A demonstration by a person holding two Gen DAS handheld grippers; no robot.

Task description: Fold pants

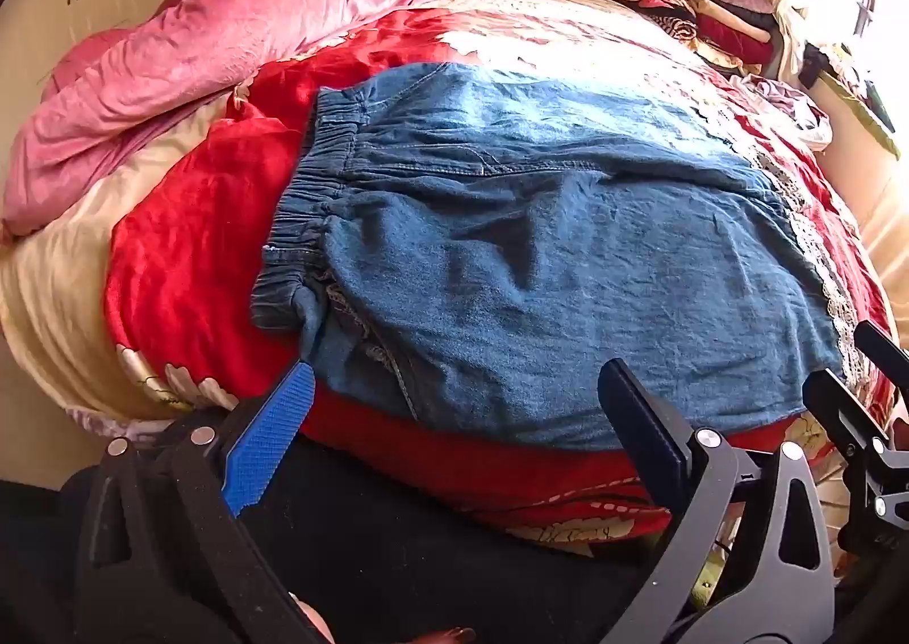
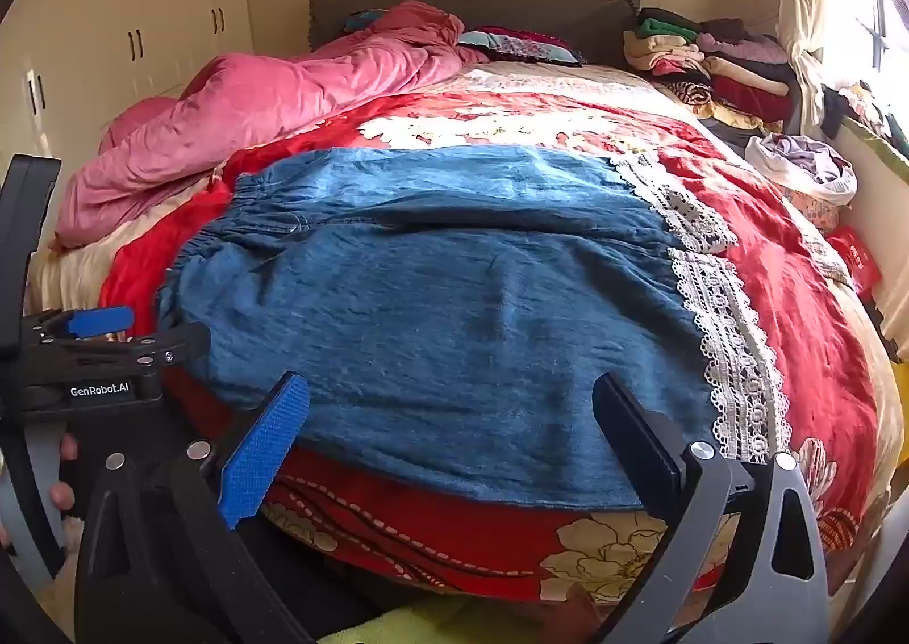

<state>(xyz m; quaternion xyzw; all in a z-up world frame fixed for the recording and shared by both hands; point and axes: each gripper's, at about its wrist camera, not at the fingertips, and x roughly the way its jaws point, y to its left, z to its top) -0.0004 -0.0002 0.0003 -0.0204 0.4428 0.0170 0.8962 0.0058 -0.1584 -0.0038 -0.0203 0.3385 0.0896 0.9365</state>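
The blue denim pants (image 1: 511, 246) lie spread flat across the red floral bedspread (image 1: 187, 258), folded lengthwise so one leg rests on the other. Their gathered elastic waistband (image 1: 318, 189) sits at the left, and the white lace-trimmed hems (image 2: 721, 337) at the right. The near edge of the cloth runs just short of the bed's near edge, with a strip of bedspread showing below it.

The left gripper (image 1: 454, 417) hovers at the near edge of the pants toward the waistband end, jaws spread wide with nothing between them. Its blue-padded finger (image 1: 272, 439) is just beside the near left corner of the denim; whether it touches the fabric is hard to say from this angle. The right gripper (image 2: 454, 428) likewise stands wide apart and empty, poised over the near edge of the pants toward the hem end, its dark finger (image 2: 636, 445) close to the lace.

In the right wrist view the left gripper shows at the left margin, held by a hand (image 2: 59, 473).

A rumpled pink quilt (image 2: 255, 116) lies along the far left of the bed. A stack of folded clothes (image 2: 710, 65) sits at the far right corner, near the grey headboard (image 2: 540, 2).
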